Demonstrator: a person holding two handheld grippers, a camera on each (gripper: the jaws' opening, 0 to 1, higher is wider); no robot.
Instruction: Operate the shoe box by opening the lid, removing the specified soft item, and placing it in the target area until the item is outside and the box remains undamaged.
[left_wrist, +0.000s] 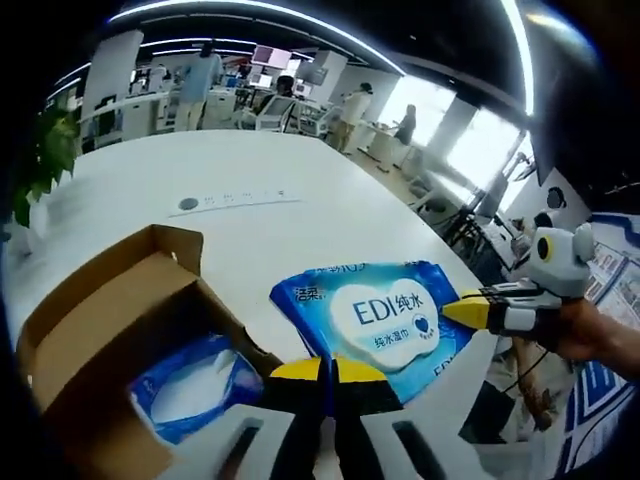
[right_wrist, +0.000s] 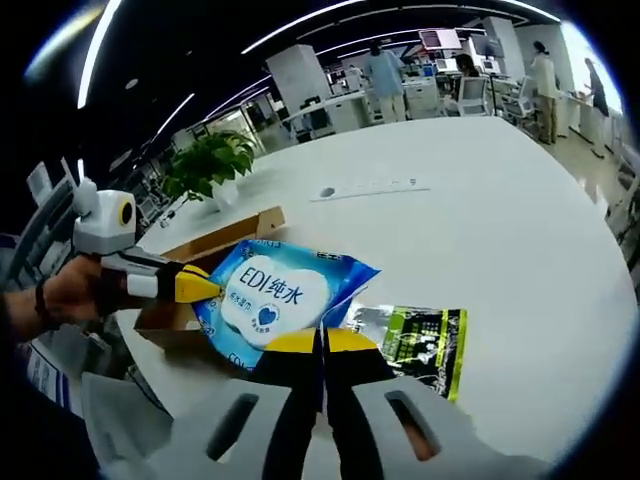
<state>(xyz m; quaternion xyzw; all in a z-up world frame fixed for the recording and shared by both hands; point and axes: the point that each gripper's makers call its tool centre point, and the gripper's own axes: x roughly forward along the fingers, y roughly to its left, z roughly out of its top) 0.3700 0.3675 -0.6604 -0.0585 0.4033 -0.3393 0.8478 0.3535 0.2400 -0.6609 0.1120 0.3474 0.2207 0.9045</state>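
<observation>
A blue wet-wipes pack (left_wrist: 380, 315) with a white label hangs above the table beside the open cardboard shoe box (left_wrist: 95, 300). My left gripper (left_wrist: 326, 372) is shut on the pack's near edge. The right gripper (left_wrist: 470, 310) comes in from the right and pinches the pack's far edge. In the right gripper view, the same pack (right_wrist: 270, 295) sits just above my right gripper (right_wrist: 321, 345), which is shut on its lower corner. The left gripper (right_wrist: 205, 288) holds its left edge there, in front of the box (right_wrist: 225, 240). Another blue packet (left_wrist: 195, 385) lies inside the box.
A green-and-black packet (right_wrist: 415, 342) lies flat on the white table (right_wrist: 500, 230) right of the pack. A potted plant (right_wrist: 210, 160) stands behind the box. A grey strip with a round disc (left_wrist: 235, 202) lies mid-table. Desks and people are far off.
</observation>
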